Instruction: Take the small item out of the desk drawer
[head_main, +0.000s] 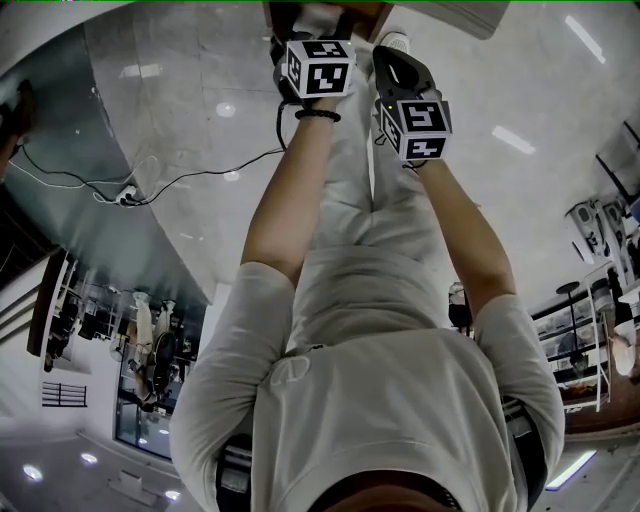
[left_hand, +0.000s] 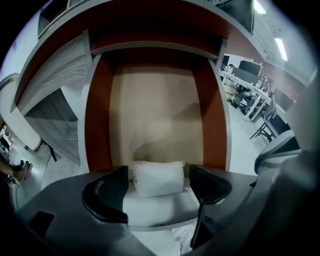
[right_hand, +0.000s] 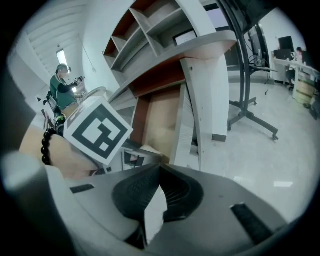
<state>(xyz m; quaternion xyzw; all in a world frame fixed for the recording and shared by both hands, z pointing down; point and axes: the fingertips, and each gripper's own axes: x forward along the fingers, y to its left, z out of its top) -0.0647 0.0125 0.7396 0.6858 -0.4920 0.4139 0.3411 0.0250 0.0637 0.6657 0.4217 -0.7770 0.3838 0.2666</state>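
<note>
Two tongs hang over the open drawer (left_hand: 155, 110), side by side. The left tongs (left_hand: 158, 174) stand wide apart and point steeply down. The item (left_hand: 156, 181), a small white cushion-like piece with frayed side edges, sits between the jaws. A thin gap shows on its right side, so it is not squeezed. The right tongs (right_hand: 160, 170) are closed with the tips meeting. A white sliver shows in the slot below the tips, and what it is cannot be told.

The item lies at the near end of the drawer, on a white ledge that looks like the drawer's front edge. Beyond it the tan drawer bottom is bare between red-brown side walls.

From the right gripper view, the left cube (right_hand: 97, 130) is just to the left, with a black bead bracelet (right_hand: 46, 147) on the wrist behind it. From the head view, both forearms reach forward together and the right cube (head_main: 418, 118) sits near the left one.

Over the drawer runs the white-edged tabletop (right_hand: 200, 47), with open shelves (right_hand: 150, 25) above. A dark stand (right_hand: 250, 117) rests on the pale glossy floor (right_hand: 280, 150) beside the desk. A person in green (right_hand: 60, 82) is far off at the left.
</note>
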